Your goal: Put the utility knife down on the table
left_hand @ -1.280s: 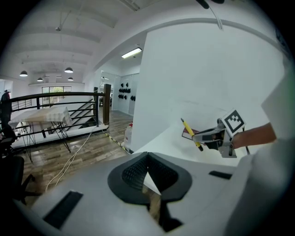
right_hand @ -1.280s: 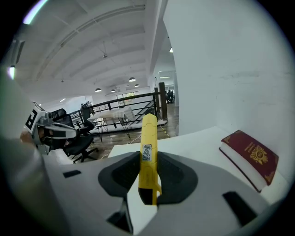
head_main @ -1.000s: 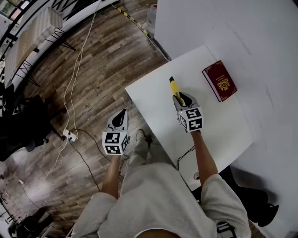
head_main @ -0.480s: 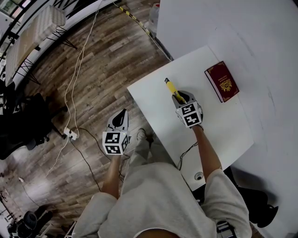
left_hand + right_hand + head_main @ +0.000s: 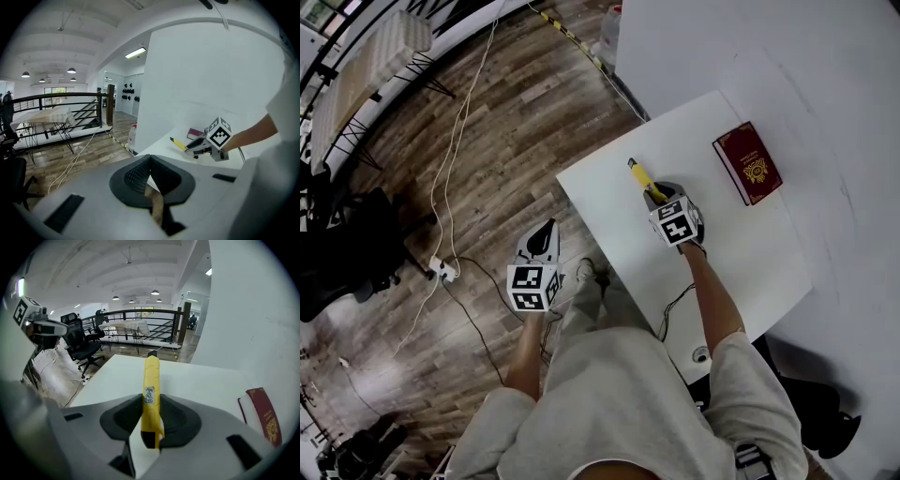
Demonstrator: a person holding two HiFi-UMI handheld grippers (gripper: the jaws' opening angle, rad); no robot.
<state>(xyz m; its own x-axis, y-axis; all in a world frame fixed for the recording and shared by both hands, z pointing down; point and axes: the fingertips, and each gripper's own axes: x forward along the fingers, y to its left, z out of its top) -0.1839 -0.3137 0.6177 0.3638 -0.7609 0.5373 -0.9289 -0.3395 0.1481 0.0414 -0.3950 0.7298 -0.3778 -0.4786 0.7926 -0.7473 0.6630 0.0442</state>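
My right gripper (image 5: 659,194) (image 5: 151,423) is shut on a yellow utility knife (image 5: 643,178) (image 5: 152,390) with a black tip. The knife sticks out ahead of the jaws, low over the white table (image 5: 741,253) (image 5: 201,380), near its left corner. In the left gripper view the knife (image 5: 178,144) and the right gripper (image 5: 199,146) show from the side, over the table. My left gripper (image 5: 544,234) (image 5: 151,180) hangs off the table's left side above the wooden floor, jaws together with nothing between them.
A dark red passport (image 5: 748,164) (image 5: 263,416) lies on the table to the right of the knife. A white wall panel (image 5: 787,56) stands behind the table. Cables and a power strip (image 5: 441,272) lie on the floor to the left; a black chair (image 5: 82,350) stands there.
My right gripper has sunk toward the table with the knife and tilted more steeply down; the knife's tip has swung a little to the left. The left gripper stayed where it was.
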